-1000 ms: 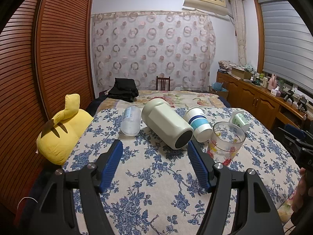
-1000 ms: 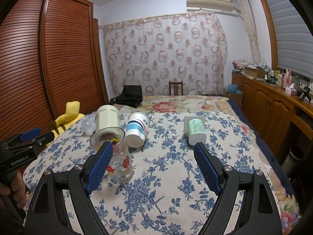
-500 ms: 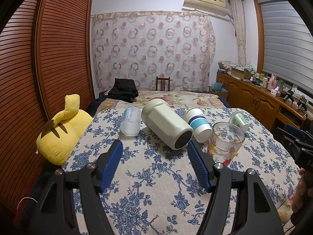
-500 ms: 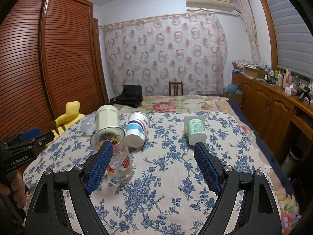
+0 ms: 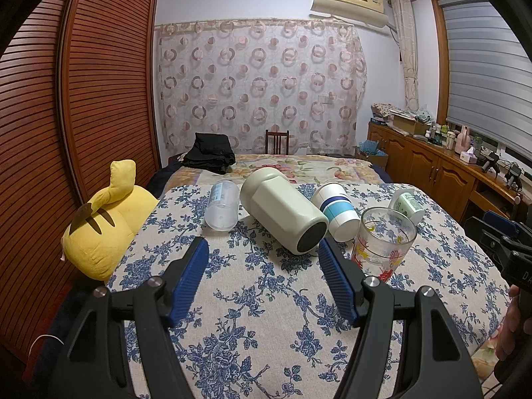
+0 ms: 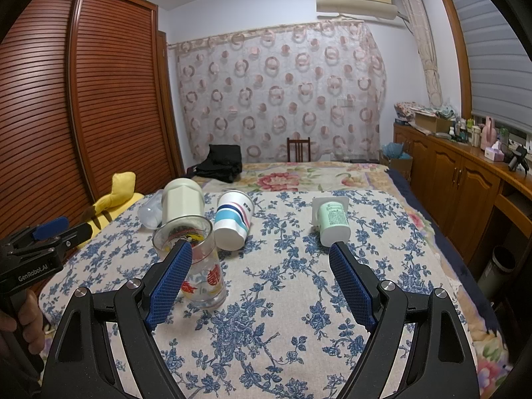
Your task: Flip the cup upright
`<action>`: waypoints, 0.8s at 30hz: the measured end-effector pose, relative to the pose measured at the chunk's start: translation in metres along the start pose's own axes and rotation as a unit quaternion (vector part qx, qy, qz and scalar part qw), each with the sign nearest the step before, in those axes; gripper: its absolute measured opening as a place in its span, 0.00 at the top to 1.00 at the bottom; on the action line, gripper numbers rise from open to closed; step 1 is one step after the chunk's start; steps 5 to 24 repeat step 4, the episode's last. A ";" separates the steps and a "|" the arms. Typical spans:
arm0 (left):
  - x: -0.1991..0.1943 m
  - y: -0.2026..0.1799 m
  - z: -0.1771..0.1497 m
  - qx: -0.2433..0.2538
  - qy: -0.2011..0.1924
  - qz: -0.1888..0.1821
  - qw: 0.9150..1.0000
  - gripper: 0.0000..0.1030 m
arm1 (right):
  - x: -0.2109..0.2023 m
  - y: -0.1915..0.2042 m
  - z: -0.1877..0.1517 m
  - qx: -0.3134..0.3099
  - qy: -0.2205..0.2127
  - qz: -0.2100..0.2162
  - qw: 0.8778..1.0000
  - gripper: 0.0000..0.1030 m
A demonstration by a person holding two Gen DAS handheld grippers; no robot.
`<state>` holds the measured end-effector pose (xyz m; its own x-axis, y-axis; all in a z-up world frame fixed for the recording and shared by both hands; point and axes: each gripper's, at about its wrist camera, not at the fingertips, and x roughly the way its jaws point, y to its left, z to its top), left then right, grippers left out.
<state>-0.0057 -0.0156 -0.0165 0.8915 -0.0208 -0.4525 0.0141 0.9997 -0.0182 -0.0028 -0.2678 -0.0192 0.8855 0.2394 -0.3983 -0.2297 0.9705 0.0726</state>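
Several cups lie on their sides on the blue-flowered cloth [image 5: 252,299]: a large pale green cup [image 5: 282,214] [image 6: 183,201], a white cup with blue stripes [image 5: 337,211] [image 6: 232,219], a frosted clear cup [image 5: 222,204] [image 6: 149,212] and a small green cup [image 5: 407,204] [image 6: 332,221]. A printed glass [image 5: 382,242] [image 6: 199,266] stands upright. My left gripper [image 5: 262,272] is open and empty, just short of the large pale cup. My right gripper [image 6: 259,276] is open and empty, with the glass behind its left finger.
A yellow plush toy [image 5: 103,222] lies at the cloth's left edge. A bed with black clothing [image 5: 209,158] lies beyond. A wooden wardrobe [image 5: 83,99] stands at left, and wooden cabinets [image 6: 459,183] at right. Each view shows the other gripper at its edge.
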 end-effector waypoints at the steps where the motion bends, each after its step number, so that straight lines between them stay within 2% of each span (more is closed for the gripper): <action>1: 0.000 0.000 0.000 0.000 0.000 0.000 1.000 0.33 | 0.000 0.000 0.000 0.000 0.000 0.000 1.000 0.16; 24: 0.000 0.000 0.000 0.000 0.000 -0.001 1.000 0.33 | 0.000 0.000 0.000 0.000 0.000 0.000 1.000 0.16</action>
